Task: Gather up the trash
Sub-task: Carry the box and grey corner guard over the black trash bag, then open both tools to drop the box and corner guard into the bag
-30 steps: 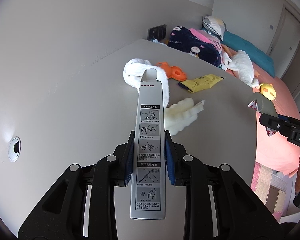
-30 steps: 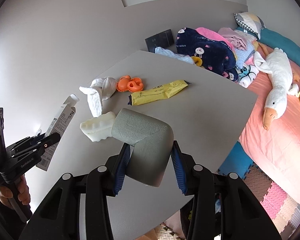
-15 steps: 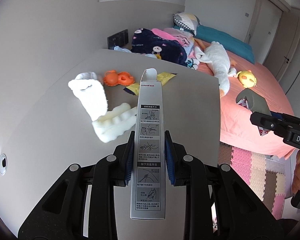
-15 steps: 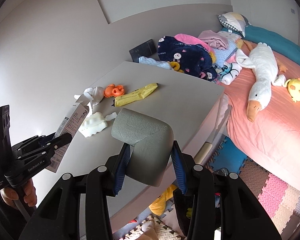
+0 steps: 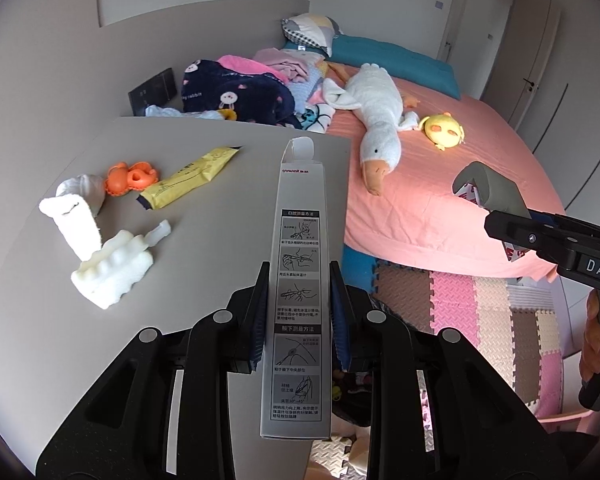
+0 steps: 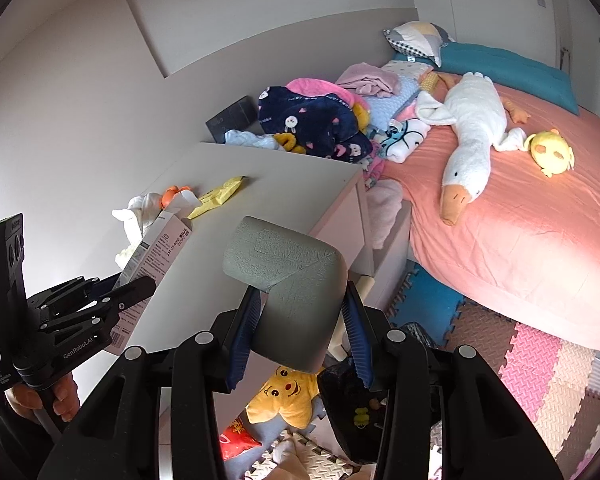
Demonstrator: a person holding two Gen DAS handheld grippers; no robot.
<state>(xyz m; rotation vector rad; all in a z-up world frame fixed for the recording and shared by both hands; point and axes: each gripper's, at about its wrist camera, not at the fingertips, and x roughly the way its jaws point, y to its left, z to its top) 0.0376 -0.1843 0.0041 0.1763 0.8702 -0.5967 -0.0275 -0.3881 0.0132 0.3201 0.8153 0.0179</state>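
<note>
My left gripper [image 5: 299, 312] is shut on a long silver carton [image 5: 300, 280] printed with instruction pictures, held over the grey table's [image 5: 220, 216] right part. My right gripper [image 6: 300, 328] is shut on a grey foam corner guard [image 6: 296, 280], held off the table's front edge above the floor. On the table lie a yellow packet [image 5: 188, 178], an orange plastic piece [image 5: 130, 172], a white cloth [image 5: 76, 208] and a white foam lump [image 5: 116, 272]. The left gripper with its carton [image 6: 156, 248] also shows in the right wrist view, and the corner guard [image 5: 490, 192] in the left.
A pink bed [image 5: 440, 200] with a white goose plush [image 5: 376, 108], a yellow plush [image 5: 444, 130] and piled clothes [image 5: 236, 88] stands beyond the table. Foam floor mats [image 6: 540, 368], a yellow star plush [image 6: 288, 396] and a dark bag [image 6: 348, 396] lie below.
Both grippers have drawn back from the table and swung right toward the bed, each still holding its item. The table items look farther and more to the left.
</note>
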